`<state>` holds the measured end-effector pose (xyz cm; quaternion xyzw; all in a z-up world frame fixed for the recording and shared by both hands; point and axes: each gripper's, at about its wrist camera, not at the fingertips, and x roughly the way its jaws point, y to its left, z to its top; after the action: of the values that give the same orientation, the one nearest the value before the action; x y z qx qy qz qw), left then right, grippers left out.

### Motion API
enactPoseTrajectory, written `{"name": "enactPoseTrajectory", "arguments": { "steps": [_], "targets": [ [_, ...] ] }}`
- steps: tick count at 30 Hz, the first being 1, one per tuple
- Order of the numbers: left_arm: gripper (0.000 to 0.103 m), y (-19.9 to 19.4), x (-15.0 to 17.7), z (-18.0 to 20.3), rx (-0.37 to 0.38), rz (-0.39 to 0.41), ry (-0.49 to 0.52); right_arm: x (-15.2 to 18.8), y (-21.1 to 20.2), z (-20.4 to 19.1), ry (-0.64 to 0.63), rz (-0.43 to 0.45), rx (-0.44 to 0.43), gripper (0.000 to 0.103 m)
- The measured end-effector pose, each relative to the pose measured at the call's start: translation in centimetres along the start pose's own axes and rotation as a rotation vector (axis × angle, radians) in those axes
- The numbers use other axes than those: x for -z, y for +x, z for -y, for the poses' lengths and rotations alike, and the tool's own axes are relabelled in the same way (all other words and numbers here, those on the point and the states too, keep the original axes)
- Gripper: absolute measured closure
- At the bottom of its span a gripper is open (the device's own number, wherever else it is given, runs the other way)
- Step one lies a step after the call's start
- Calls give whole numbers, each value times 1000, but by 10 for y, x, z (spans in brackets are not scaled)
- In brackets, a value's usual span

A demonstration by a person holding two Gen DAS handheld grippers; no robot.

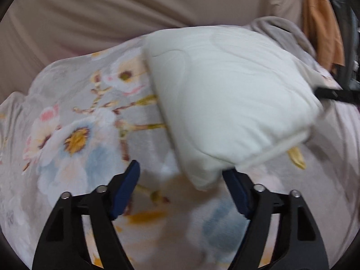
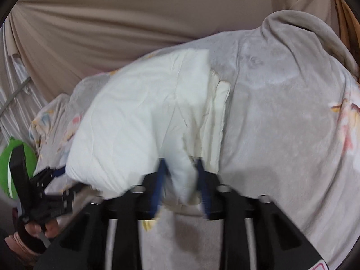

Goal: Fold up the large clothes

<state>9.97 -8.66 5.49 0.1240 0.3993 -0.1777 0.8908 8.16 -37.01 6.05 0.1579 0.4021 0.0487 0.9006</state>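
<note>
The folded white quilted padded bundle [image 1: 229,103] lies on the grey floral plush blanket [image 1: 74,135]; the right gripper [image 2: 181,175] pinches only its corner, the left gripper [image 1: 181,189] gapes empty, so slippage and unfolding seem likely.

Soft, even indoor light, both views motion-blurred.
The white quilt [image 1: 234,103] smeared most; fisheye edges bent and vignetted dark around it.

Wrinkled beige sheet [image 1: 94,11] drapes the backdrop; an orange cloth [image 1: 321,27] hangs at the right.
</note>
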Motion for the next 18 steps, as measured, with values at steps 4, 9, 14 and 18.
{"name": "enactPoseTrajectory", "arguments": {
  "steps": [4, 9, 14, 18],
  "targets": [
    [34, -3, -2, -13, 9, -10, -47, 11, -32, -27, -88, 100, 1, 95],
    [34, 11, 4, -10, -1, -47, -40, 29, 12, -13, -69, -22, 72, 95],
    [34, 16, 7, -7, -3, -56, -47, 40, 33, -19, -141, -28, 147, 94],
    [34, 8, 8, -6, -4, -54, -44, 40, 26, -17, -134, -6, 132, 92]
  ]
}}
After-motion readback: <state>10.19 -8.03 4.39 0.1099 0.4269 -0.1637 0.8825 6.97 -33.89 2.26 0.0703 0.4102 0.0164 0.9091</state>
